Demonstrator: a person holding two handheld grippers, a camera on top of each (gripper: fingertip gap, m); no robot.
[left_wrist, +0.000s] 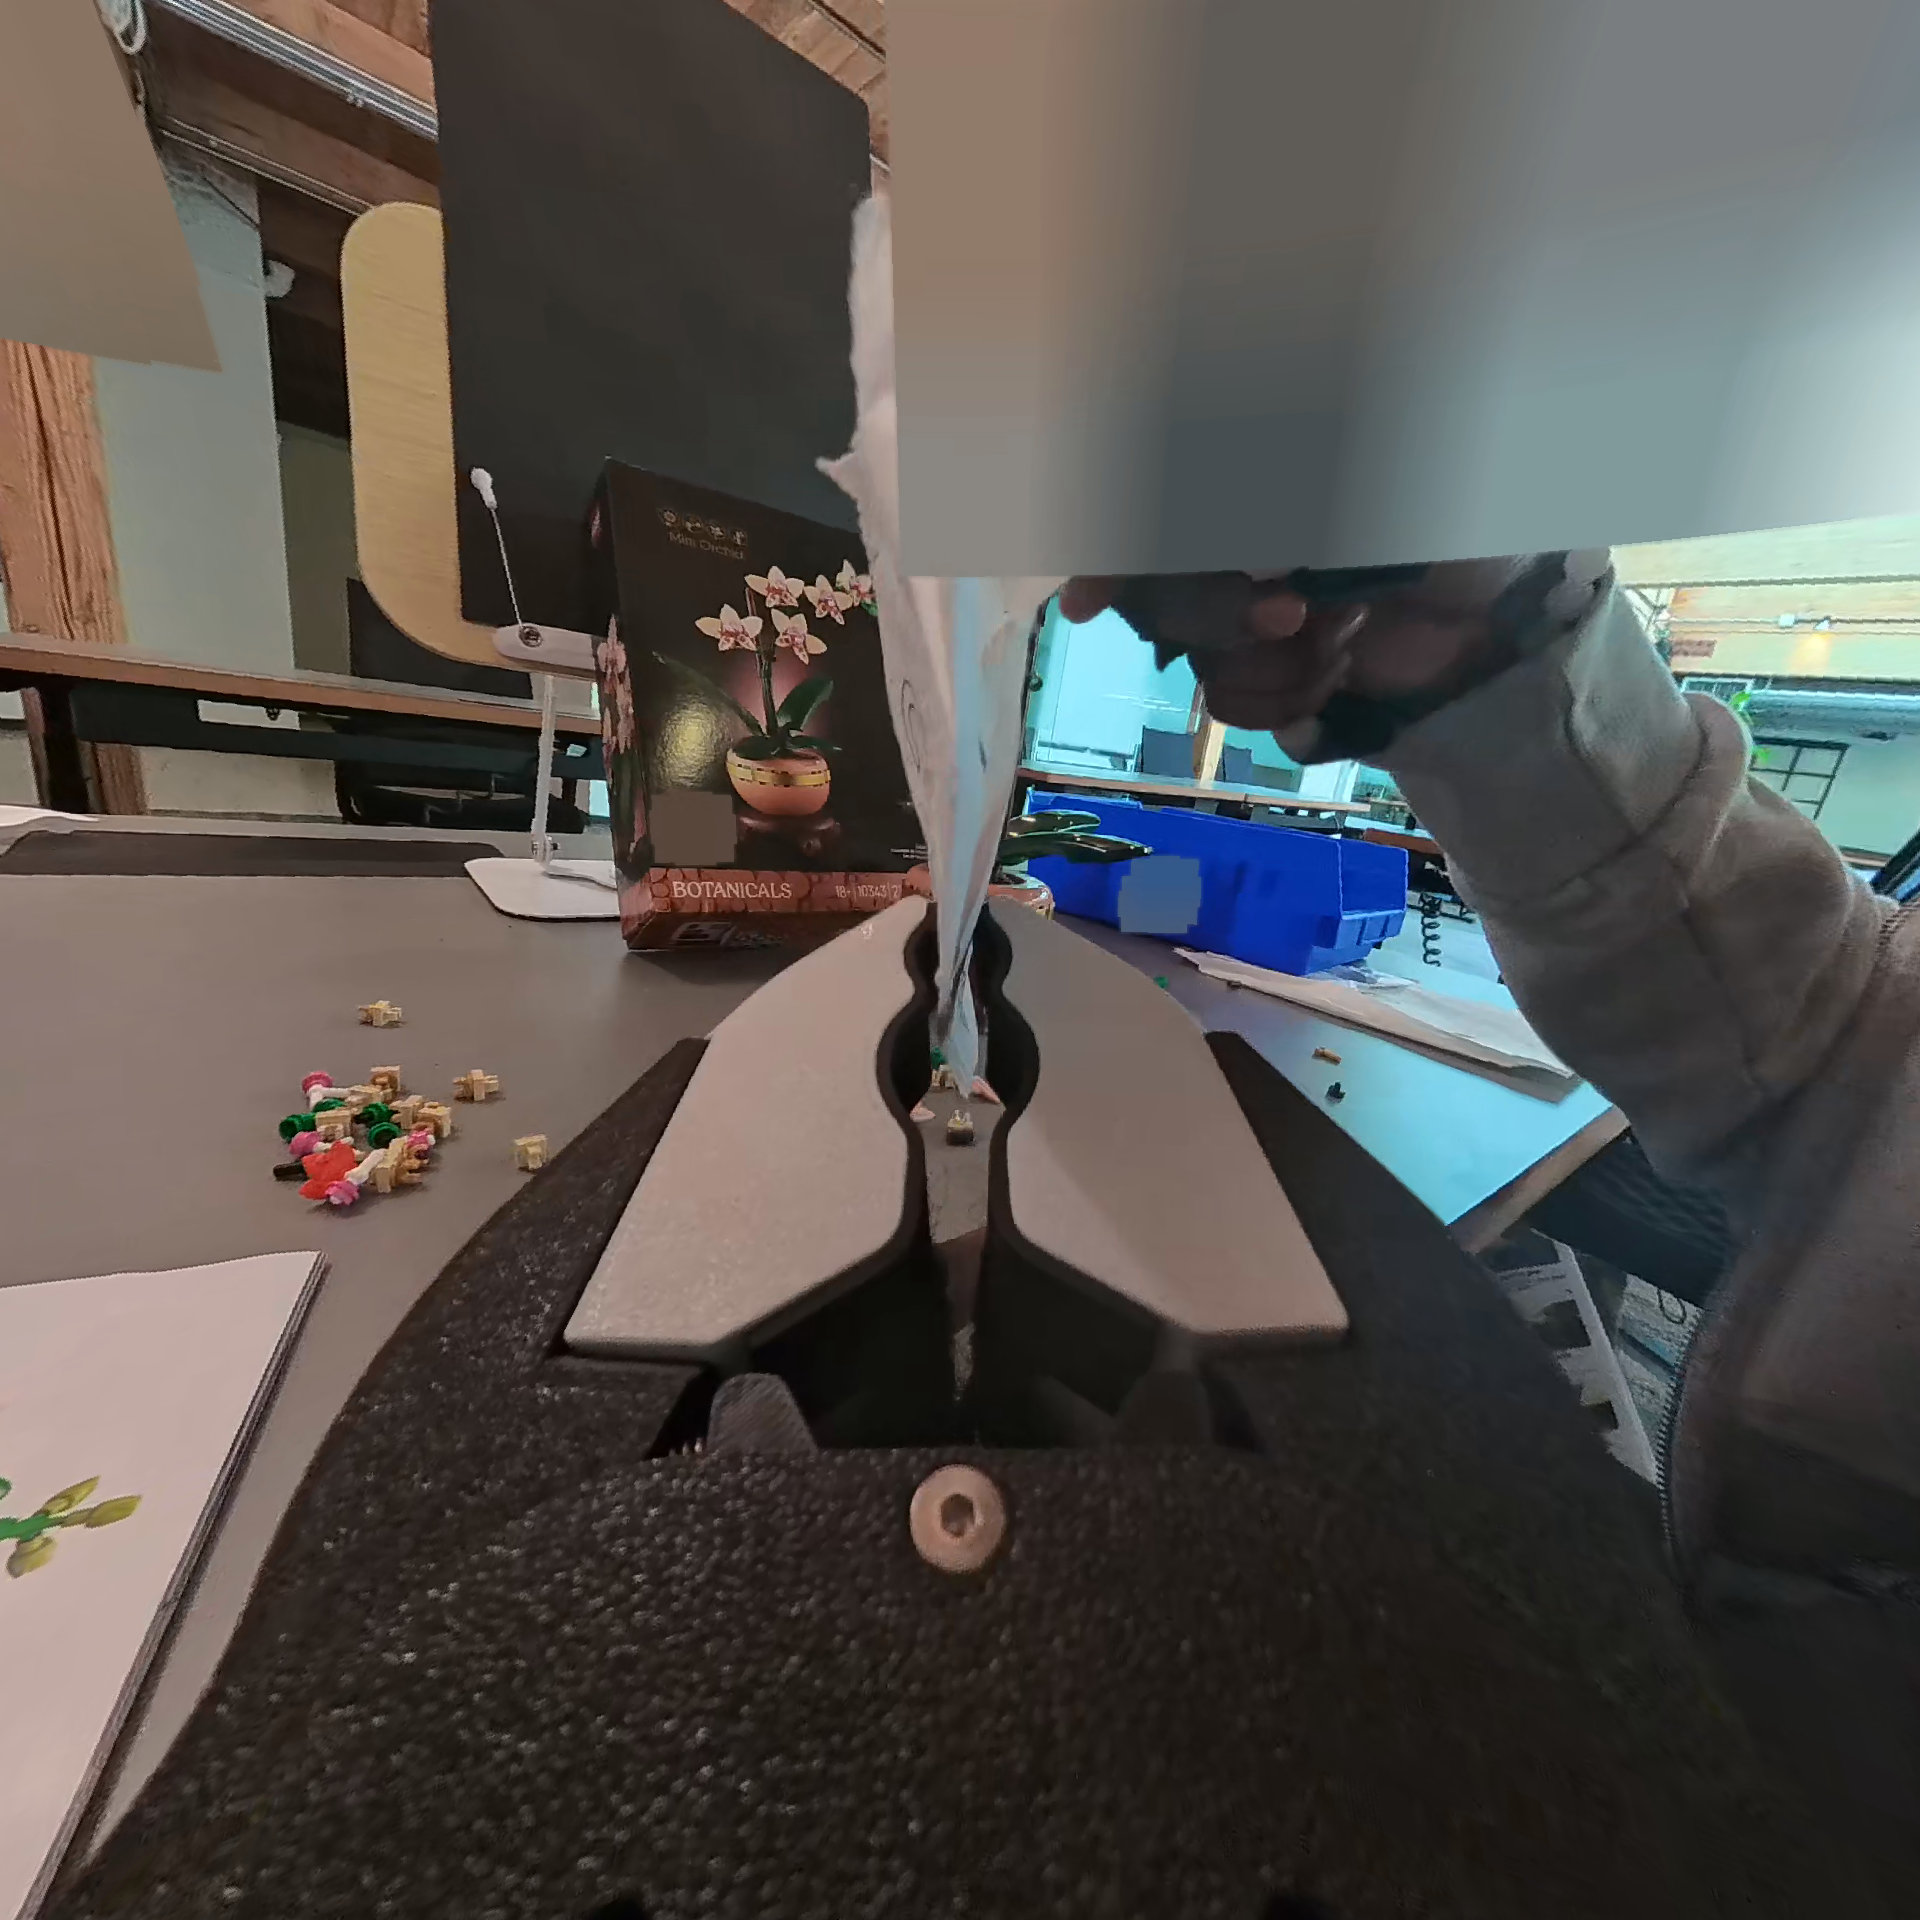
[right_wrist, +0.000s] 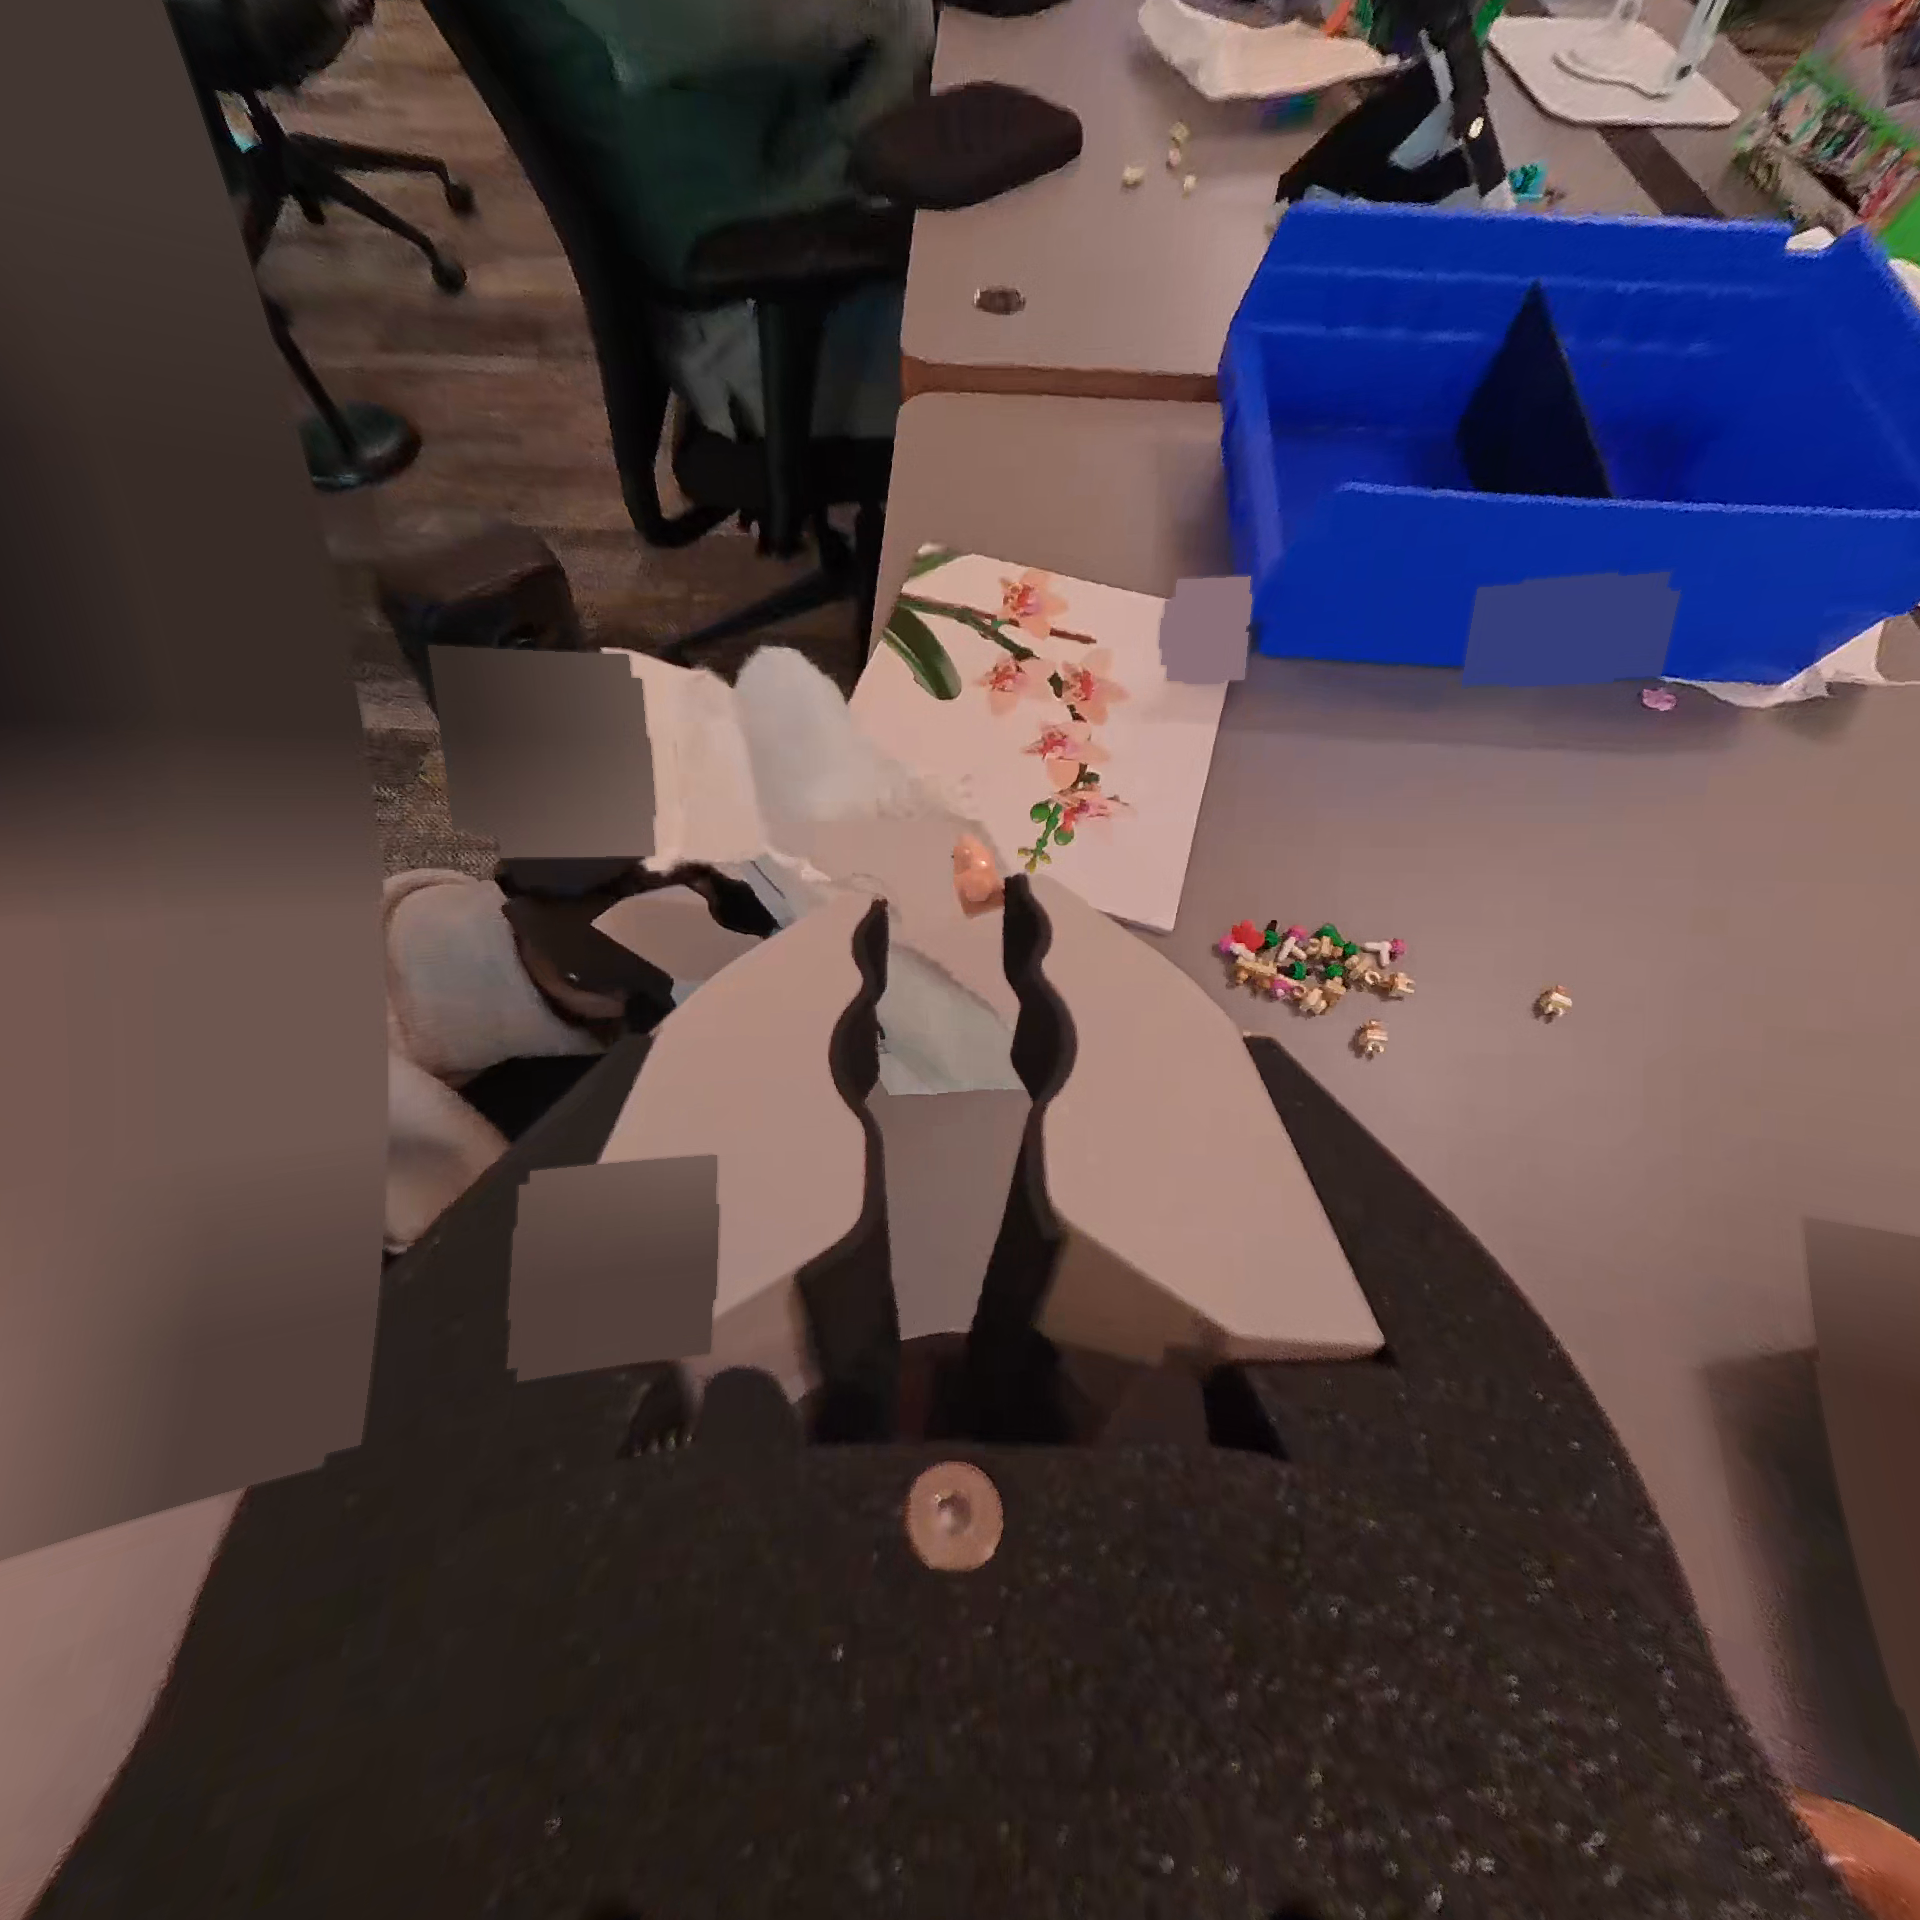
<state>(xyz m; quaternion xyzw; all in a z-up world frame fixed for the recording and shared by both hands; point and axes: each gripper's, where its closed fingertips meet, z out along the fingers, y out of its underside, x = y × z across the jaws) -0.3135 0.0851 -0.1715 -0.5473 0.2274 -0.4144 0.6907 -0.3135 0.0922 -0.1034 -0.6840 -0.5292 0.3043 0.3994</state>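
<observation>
While the left gripper (left_wrist: 957, 940) clamps a white paper bag (left_wrist: 951, 748) standing upright, the right gripper (right_wrist: 943, 896) hangs with jaws apart above it.

Bare grey table (right_wrist: 1507, 831) open near the right gripper (right_wrist: 943, 894), brick pile (right_wrist: 1314, 966) just right of it, booklet (right_wrist: 1049, 727) ahead, blue bin (right_wrist: 1579, 561) blocking far right, dark box (left_wrist: 753, 707) standing far behind the white bag (left_wrist: 951, 790).

Grey table (right_wrist: 1455, 831); a bright blue bin (right_wrist: 1558, 561) with a dark divider. Small bricks (left_wrist: 364, 1132) in tan, green, pink and red. A dark box (left_wrist: 748, 727) printed with pale pink orchids (the white booklet (right_wrist: 1039, 727) shows them too).
</observation>
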